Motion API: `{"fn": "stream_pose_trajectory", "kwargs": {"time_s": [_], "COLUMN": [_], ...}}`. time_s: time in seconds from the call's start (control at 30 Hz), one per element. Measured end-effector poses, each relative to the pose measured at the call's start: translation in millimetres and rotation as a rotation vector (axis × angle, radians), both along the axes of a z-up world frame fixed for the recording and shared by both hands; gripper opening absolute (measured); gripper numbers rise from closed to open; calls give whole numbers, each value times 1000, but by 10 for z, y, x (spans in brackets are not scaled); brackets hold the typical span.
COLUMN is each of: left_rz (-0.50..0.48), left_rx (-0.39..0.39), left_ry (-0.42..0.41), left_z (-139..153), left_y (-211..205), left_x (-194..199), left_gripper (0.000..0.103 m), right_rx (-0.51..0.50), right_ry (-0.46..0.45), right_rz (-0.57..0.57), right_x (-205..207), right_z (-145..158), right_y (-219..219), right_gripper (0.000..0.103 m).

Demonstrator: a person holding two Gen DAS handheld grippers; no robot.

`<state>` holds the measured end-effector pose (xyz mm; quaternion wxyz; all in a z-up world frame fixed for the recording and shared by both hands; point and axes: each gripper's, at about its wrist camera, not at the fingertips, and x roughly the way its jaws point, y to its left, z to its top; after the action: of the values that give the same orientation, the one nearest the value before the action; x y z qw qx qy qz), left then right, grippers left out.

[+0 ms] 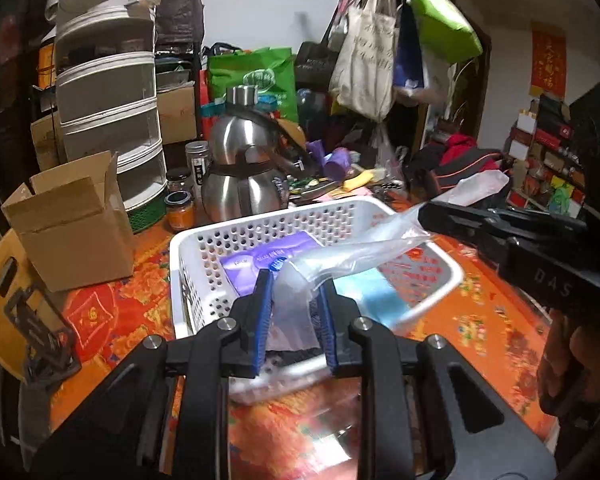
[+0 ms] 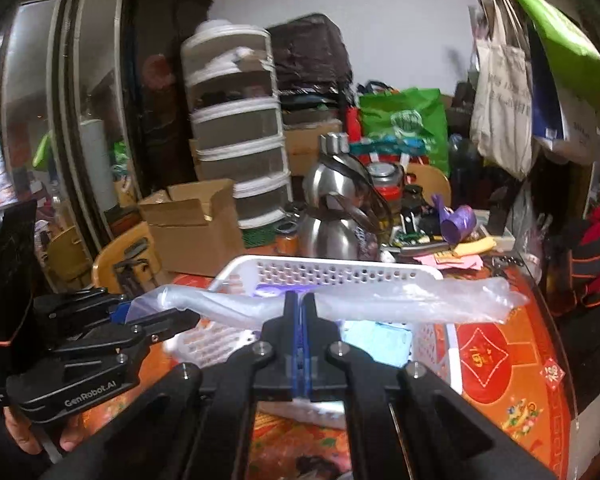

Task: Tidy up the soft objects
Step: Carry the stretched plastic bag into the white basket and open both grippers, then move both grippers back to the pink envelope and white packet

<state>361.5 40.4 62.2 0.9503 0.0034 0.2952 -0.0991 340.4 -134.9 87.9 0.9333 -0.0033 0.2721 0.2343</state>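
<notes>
A clear plastic bag [image 1: 352, 258] is stretched above a white perforated basket [image 1: 204, 240] on the orange floral table. My left gripper [image 1: 294, 280] is shut on one end of the bag. My right gripper [image 2: 300, 300] is shut on the bag [image 2: 400, 298] near its middle; it also shows at the right of the left wrist view [image 1: 432, 216]. The left gripper [image 2: 132, 312] shows at the left of the right wrist view. In the basket [image 2: 340, 270] lie a purple pack [image 1: 256, 264] and a light blue pack [image 1: 376, 292].
A cardboard box [image 1: 72, 220], a white tiered organiser [image 1: 108, 92], steel kettles [image 1: 240, 160] and jars [image 1: 180, 208] stand behind the basket. Clutter and hanging bags [image 1: 364, 60] fill the back. A yellow chair [image 1: 4, 292] is at the table's left.
</notes>
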Motion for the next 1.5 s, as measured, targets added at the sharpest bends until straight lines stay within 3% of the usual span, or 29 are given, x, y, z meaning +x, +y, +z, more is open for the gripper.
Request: {"fn": "stream_pose_trajectory", "kwargs": {"time_s": [0.2,0.4,0.47,0.57,0.63,0.67,0.7,0.77,0.8,1.23,1.5], "left_rz": [7,39,51,81,89,89,91,90,93,140,177], "left_rx": [-19,26,49,71,73,64,52,40,34,15,17], "left_ry": [138,203,208,218,198,187,169,161,162,100,87], "left_z": [-361,-715,-791,-860,-863,-856,-850,-824,-815,-588,-845], "left_y": [72,85,78,92,107,121,138,156,161,148,186], "left_x": [518,632,658,664,594,563,529,481,460,-202,-1027], "left_gripper": [20,21,26,45,75,81,84,84,84,85,86], "right_rx": [47,16,8,-16,-11,-8,1,27,29,45,84], "right_ry": [137,216,233,234,240,236,233,216,192,129,131], "right_rz": [-23,-32,-35,-49,-55,-57,-55,-59,-71,-86,-85], "right_x": [440,520,550,565,571,563,550,510,472,2,-780], "right_z": [-371,-725,-816,-903,-932,-933,-927,-902,-876,-707,-1038], "right_y": [-13,88,106,109,81,59,33,-38,-65,-462,-812], "right_gripper": [0,0,1,2,4,13,38,65,67,68,71]}}
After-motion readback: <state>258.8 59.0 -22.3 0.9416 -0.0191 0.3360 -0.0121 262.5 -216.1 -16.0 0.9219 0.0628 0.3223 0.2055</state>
